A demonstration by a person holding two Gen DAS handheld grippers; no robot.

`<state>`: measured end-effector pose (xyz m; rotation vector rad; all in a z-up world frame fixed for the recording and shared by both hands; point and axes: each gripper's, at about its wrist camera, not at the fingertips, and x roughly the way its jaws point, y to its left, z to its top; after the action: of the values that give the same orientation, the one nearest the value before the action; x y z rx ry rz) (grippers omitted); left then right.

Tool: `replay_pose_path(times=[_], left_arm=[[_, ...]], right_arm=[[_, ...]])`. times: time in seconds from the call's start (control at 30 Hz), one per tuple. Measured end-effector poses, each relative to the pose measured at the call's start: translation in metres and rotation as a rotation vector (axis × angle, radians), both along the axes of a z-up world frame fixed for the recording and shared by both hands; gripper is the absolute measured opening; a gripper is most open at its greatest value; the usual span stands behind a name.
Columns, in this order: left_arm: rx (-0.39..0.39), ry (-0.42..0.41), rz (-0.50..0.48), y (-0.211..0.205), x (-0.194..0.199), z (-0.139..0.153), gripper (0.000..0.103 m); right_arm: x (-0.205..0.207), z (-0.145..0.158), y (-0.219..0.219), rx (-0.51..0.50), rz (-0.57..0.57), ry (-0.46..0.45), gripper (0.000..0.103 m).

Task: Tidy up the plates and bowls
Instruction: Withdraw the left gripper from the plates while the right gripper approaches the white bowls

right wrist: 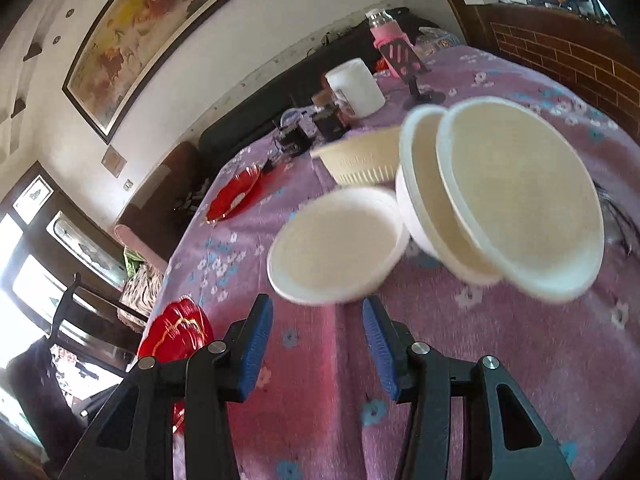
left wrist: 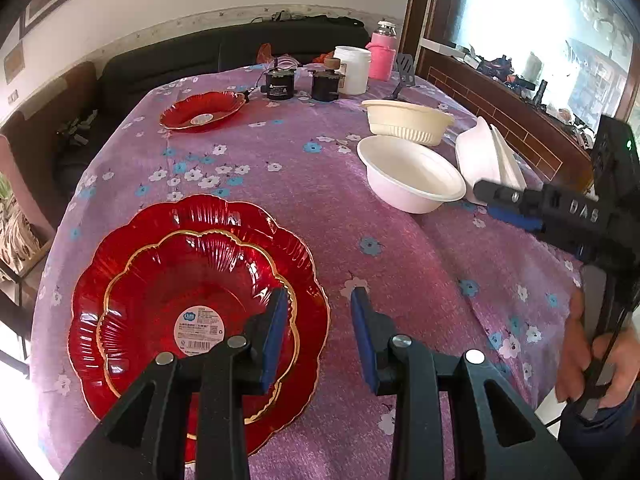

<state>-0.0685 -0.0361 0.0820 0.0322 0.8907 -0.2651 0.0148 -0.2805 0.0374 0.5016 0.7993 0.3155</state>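
Two red scalloped plates (left wrist: 192, 280) lie stacked at the near left, the smaller one with a gold rim and a label on top. My left gripper (left wrist: 320, 320) hovers open over their right edge, with nothing pressed between its pads. A third red plate (left wrist: 202, 112) sits far left. A white bowl (left wrist: 412, 176) stands upright mid-right, a cream ribbed bowl (left wrist: 408, 120) behind it, and two white bowls (left wrist: 488, 160) lean on their sides to its right. My right gripper (right wrist: 318, 340) is open and empty just short of the white bowl (right wrist: 336, 244), with the tilted bowls (right wrist: 520, 200) to the right.
A purple flowered cloth (left wrist: 320, 208) covers the table. At the far end stand a white jar (left wrist: 352, 70), a pink bottle (left wrist: 382, 54), two small dark devices (left wrist: 280, 82) and a phone stand (left wrist: 404, 72). A dark sofa lies behind and a brick ledge (left wrist: 520, 128) runs along the right.
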Motion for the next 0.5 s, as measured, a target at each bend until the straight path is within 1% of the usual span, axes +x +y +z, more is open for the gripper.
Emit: replay_pose_path(times=[0.13,0.3,0.5], left_arm=[[0.001,-0.001,-0.004,-0.001,-0.001,0.000,0.032],[0.008,0.000,-0.018,-0.006,-0.003,0.000,0.034],[0.022,0.001,-0.030,-0.011,-0.005,-0.001,0.034]], right_arm=[[-0.001,-0.010,-0.006,0.019,-0.011,0.023,0.051],[-0.004,-0.017,-0.012,0.015,-0.032,0.033,0.051],[-0.004,-0.018,-0.014,0.020,-0.037,0.041,0.051]])
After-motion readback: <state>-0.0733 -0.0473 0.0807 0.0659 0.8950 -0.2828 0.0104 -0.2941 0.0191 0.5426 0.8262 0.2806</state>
